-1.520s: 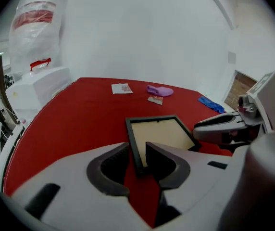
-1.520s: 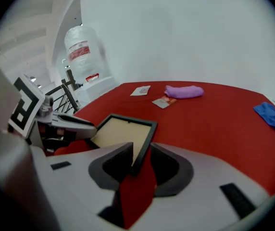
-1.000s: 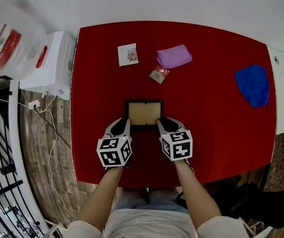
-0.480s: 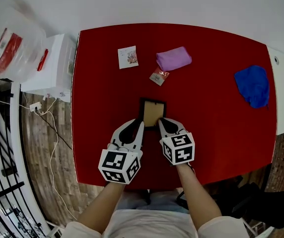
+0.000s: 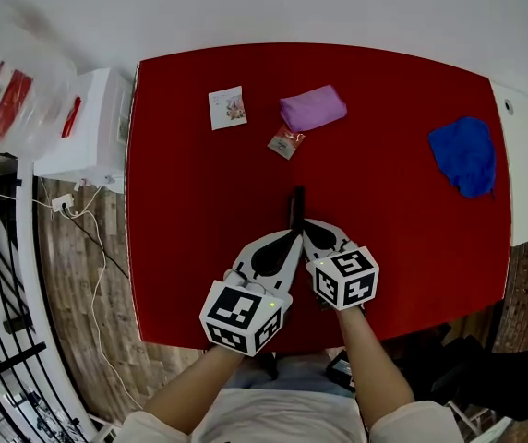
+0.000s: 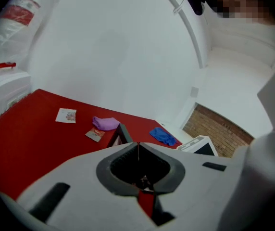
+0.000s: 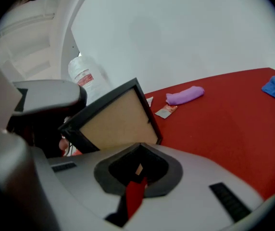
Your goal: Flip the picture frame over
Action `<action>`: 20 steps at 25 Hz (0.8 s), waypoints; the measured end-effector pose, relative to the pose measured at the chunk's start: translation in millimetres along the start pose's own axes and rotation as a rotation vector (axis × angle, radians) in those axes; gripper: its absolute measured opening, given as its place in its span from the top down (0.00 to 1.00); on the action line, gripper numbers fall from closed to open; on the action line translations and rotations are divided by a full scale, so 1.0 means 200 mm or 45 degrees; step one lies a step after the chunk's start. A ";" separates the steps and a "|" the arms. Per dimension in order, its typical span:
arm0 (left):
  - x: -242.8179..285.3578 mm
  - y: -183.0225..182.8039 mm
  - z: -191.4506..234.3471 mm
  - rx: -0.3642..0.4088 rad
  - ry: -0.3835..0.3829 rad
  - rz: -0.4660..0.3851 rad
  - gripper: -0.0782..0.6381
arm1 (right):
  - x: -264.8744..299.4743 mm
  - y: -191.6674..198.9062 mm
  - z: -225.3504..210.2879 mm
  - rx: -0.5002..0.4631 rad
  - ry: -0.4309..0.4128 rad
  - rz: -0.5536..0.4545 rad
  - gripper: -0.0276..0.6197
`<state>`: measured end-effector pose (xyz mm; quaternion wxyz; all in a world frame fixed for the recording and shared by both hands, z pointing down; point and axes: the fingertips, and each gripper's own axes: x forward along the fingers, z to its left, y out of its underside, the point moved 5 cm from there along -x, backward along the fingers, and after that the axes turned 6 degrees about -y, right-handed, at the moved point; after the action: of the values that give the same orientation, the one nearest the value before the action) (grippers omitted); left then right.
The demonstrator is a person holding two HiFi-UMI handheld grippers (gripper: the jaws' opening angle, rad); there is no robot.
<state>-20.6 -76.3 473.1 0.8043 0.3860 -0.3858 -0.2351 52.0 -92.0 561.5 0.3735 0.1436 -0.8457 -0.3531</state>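
Observation:
The black picture frame stands on edge over the red table, so the head view shows only a thin dark strip. My left gripper is shut on its near end, its cube higher and closer to the camera. The right gripper is shut on the same near end, just right of the left one. In the right gripper view the frame's tan backing tilts up just beyond the shut gripper. In the left gripper view a dark corner of the frame shows past the shut gripper.
At the table's far side lie a small card, a red-and-white packet and a purple cloth. A blue cloth lies at the far right. A white cabinet and a plastic bag stand left of the table.
The frame went from lying flat, backing up, to standing on edge. My left gripper swung up and to the right with its corner, ending beside the right gripper.

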 end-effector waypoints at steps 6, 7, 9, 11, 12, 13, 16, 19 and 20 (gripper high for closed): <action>0.06 0.04 -0.10 0.009 0.080 0.039 0.88 | -0.07 0.02 -0.03 0.009 -0.006 -0.011 0.95; 0.06 0.04 -0.10 0.011 0.085 0.038 0.88 | -0.09 0.03 -0.05 0.003 0.006 -0.008 0.95; 0.07 0.04 -0.11 -0.013 0.102 0.035 0.87 | -0.12 0.03 -0.08 0.000 0.016 -0.015 0.95; 0.07 0.06 -0.12 -0.061 0.140 0.048 0.87 | -0.16 0.02 -0.11 -0.014 0.011 -0.030 0.95; 0.08 0.07 -0.13 -0.072 0.155 0.058 0.87 | -0.18 0.02 -0.12 -0.028 0.015 -0.033 0.95; 0.09 0.08 -0.14 -0.066 0.159 0.063 0.87 | -0.19 0.02 -0.14 -0.042 0.022 -0.033 0.95; 0.11 0.11 -0.08 0.020 0.044 0.060 0.87 | -0.21 0.03 -0.20 -0.038 0.023 -0.034 0.95; 0.14 0.25 0.20 0.105 -0.205 0.153 0.87 | -0.16 0.09 -0.23 0.023 -0.041 -0.021 0.95; 0.14 0.30 0.29 0.131 -0.265 0.196 0.87 | -0.14 0.11 -0.24 0.030 -0.047 -0.011 0.95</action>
<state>-44.6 -85.1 558.0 0.7546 0.3696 -0.5072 -0.1914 107.2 -86.0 583.7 0.3545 0.1453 -0.8559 -0.3474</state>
